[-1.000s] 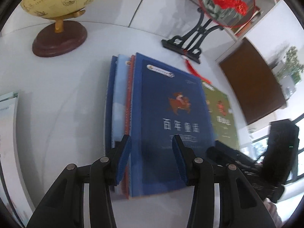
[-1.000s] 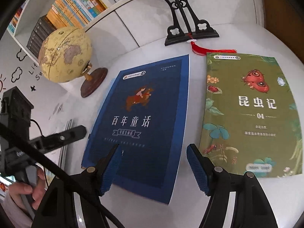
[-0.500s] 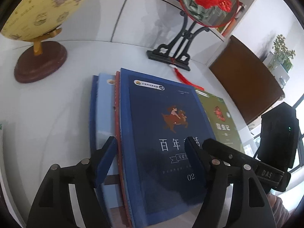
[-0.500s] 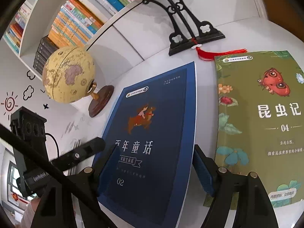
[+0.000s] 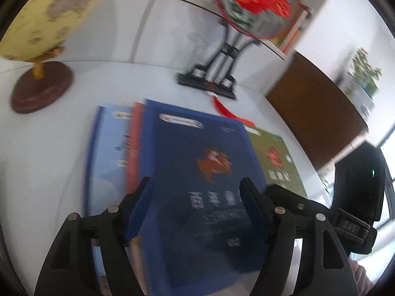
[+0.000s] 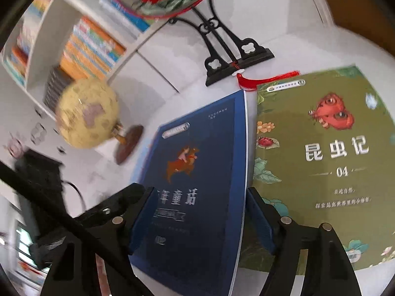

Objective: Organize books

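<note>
The left tool (image 5: 195,194) hangs with its blue pads spread wide over the near half of the dark blue book (image 5: 197,185), gripping nothing; the right tool (image 6: 200,212) also straddles that book from the other side, its jaws closing a little at this moment, with the cover lying beneath them and no pad pressing on it that I can see. The dark blue book lies flat on top of a fanned stack on the white table (image 5: 49,148), over a red book (image 5: 134,133) and a light blue book (image 5: 108,135) whose left edges peep out. Just to its right lies the green insect book (image 6: 321,160), flat on the table and apart from the stack. These look like thin paperbacks: light, bendy and smooth-covered, so a pinch on the flat face would likely slide. The better hold, I judge, is across a long edge or a near corner, where a pad can get under the cover; the right edge of the blue book seems slightly lifted, which would help. Motion blur smears the left view, so titles and the stack's lower edge are hard to read, and how many books lie beneath is unclear. The near ends of the books are cut off behind the tools. Beyond stand a globe (image 5: 42,24) and a fan ornament on a black stand (image 6: 222,56).
</note>
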Tool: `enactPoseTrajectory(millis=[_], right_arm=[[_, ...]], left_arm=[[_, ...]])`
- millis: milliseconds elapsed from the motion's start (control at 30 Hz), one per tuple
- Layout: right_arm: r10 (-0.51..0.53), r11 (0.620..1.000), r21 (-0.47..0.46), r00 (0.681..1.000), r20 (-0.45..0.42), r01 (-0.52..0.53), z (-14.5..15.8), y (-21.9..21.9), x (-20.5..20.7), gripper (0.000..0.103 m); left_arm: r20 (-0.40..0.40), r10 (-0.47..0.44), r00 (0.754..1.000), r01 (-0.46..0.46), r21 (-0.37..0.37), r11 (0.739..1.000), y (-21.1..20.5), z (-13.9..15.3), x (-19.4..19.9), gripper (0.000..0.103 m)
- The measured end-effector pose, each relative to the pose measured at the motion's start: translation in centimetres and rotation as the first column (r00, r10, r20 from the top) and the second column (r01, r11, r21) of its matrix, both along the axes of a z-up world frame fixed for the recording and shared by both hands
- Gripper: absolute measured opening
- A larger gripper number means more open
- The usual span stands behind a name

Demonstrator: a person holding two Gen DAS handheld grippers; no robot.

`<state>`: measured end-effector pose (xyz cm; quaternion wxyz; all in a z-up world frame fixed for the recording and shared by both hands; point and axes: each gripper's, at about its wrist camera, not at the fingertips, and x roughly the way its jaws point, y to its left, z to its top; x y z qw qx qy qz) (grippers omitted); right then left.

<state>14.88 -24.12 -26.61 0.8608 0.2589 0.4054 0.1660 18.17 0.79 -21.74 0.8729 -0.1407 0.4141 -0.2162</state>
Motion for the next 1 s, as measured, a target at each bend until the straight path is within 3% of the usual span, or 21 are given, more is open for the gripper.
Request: enactPoseTrajectory(millis=[67, 267, 367, 600, 700, 767, 900, 1000], right_arm=[[0.004, 0.999, 0.049, 1.0, -0.018, -0.004, -0.4, -0.6, 0.2, 0.072], [0.017, 0.998, 0.053, 1.0, -0.015, -0.016, -0.5, -0.5, 0.4, 0.072], [0.033, 0.998, 0.058, 0.999, -0.014, -0.032, -0.6, -0.4, 0.6, 0.072], [0.068, 0.998, -0.001, 0.998, 0.001, -0.068, -0.9, 0.3, 1.0, 0.072], [0.075, 0.997, -0.022, 0.997, 0.004, -0.075, -1.1, 0.4, 0.9, 0.068], [0.052, 0.998, -0.035, 0.999, -0.003, -0.052, -1.0, 0.2, 0.8, 0.055], [0.018, 0.996, -0.089, 1.0, 0.023, -0.016, -0.1, -0.7, 0.3, 0.052], [0.016, 0.994, -0.113, 0.998, 0.063, -0.009, 1.3, -1.4, -0.3, 0.05]], left_arm=[[-0.022, 0.023, 0.999, -0.023, 0.023, 0.999, 0.4, -0.3, 0.5, 0.07], [-0.032, 0.035, 0.999, -0.034, 0.022, 0.999, 1.0, -0.6, 1.0, 0.072], [-0.046, -0.003, 0.999, 0.001, -0.054, 0.999, 1.1, -0.6, 1.3, 0.079], [-0.017, -0.046, 0.999, 0.044, -0.118, 0.992, 1.1, -0.9, 1.2, 0.088], [-0.05, -0.022, 0.999, 0.013, -0.166, 0.986, 1.5, -0.9, 1.5, 0.088], [-0.065, -0.031, 0.997, 0.017, -0.201, 0.979, 1.4, -1.0, 1.6, 0.088], [-0.047, -0.047, 0.998, 0.039, -0.157, 0.987, -0.5, -0.7, 0.8, 0.088], [-0.056, -0.033, 0.998, 0.021, -0.209, 0.978, -1.1, -0.9, 0.7, 0.088]])
